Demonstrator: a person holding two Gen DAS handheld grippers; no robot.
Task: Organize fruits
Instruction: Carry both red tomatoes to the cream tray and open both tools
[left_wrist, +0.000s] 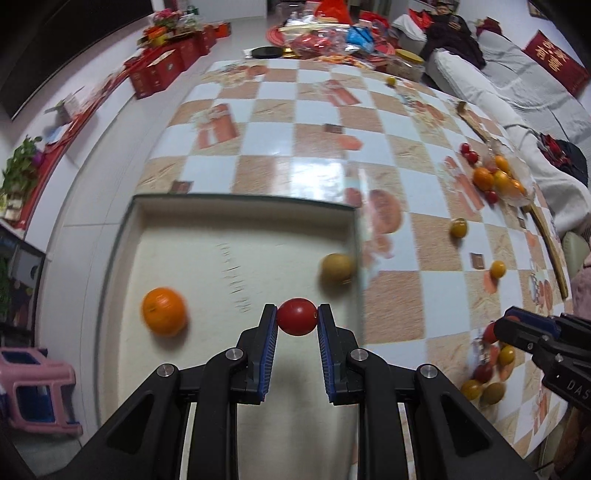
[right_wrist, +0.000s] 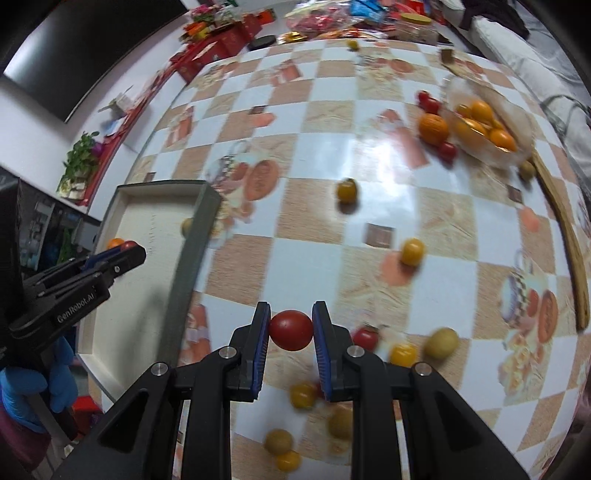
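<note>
The left tongs (left_wrist: 296, 320) are closed down to the width of a red cherry tomato (left_wrist: 296, 316), which is pinched between the blue pads; they hang over the shallow cream-lined box (left_wrist: 236, 212) at the left end of the table (left_wrist: 295, 147). Inside the box lie an orange (left_wrist: 164, 311) near the left wall and a brownish-yellow round fruit (left_wrist: 336, 273) against the right wall, well apart from each other. The right tongs (right_wrist: 290, 330) are likewise closed on a second red tomato (right_wrist: 290, 329), held over the checked tablecloth just right of the box wall (right_wrist: 192, 258). Loose yellow and red small fruits lie scattered on the table around and below the right tongs, among them a yellow one (right_wrist: 346, 190) toward the middle and another (right_wrist: 412, 252) nearer the right. At the far right a clear bag (right_wrist: 487, 122) holds several orange-yellow fruits, with a larger orange fruit (right_wrist: 433, 128) and red tomatoes beside it; motion blur makes their exact count uncertain. A blue-gloved hand (right_wrist: 33, 391) grips the left tool.
</note>
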